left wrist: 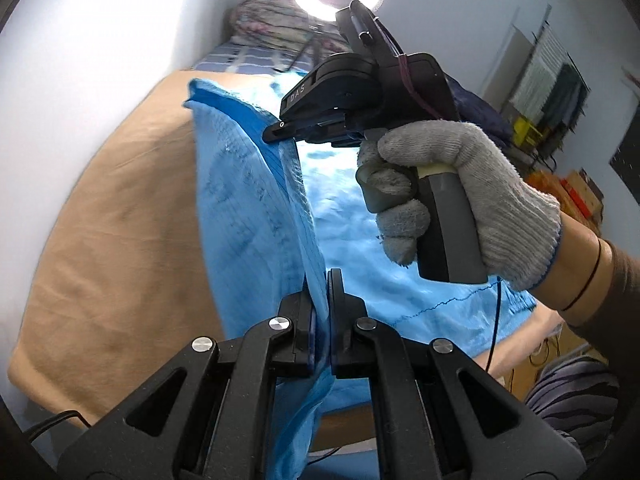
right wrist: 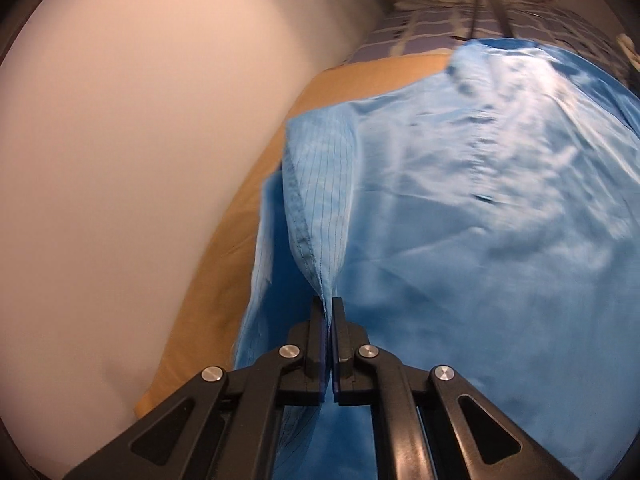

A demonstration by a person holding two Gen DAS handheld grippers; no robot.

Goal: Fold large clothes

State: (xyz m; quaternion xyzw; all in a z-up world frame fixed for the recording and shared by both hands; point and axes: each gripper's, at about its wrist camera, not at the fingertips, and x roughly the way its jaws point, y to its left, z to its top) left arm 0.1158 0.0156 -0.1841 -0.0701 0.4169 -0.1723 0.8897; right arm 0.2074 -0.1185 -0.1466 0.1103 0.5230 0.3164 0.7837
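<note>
Both claws pinch blue garment [left wrist: 248, 216] hem; tan sheet [left wrist: 120, 220], wall [right wrist: 120, 120] alongside

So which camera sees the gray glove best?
The left wrist view: the gray knit glove shows whole, wrapped around the right gripper's handle above the blue garment. The right wrist view shows no glove at all.

Left claw [left wrist: 320, 280] and right claw [right wrist: 327, 308] both clamped; gloved right hand [left wrist: 460, 200] grips its handle

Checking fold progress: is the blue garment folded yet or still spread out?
Mostly spread. The blue garment lies across the tan sheet; only one edge is lifted, pinched by the left gripper and right gripper.
</note>
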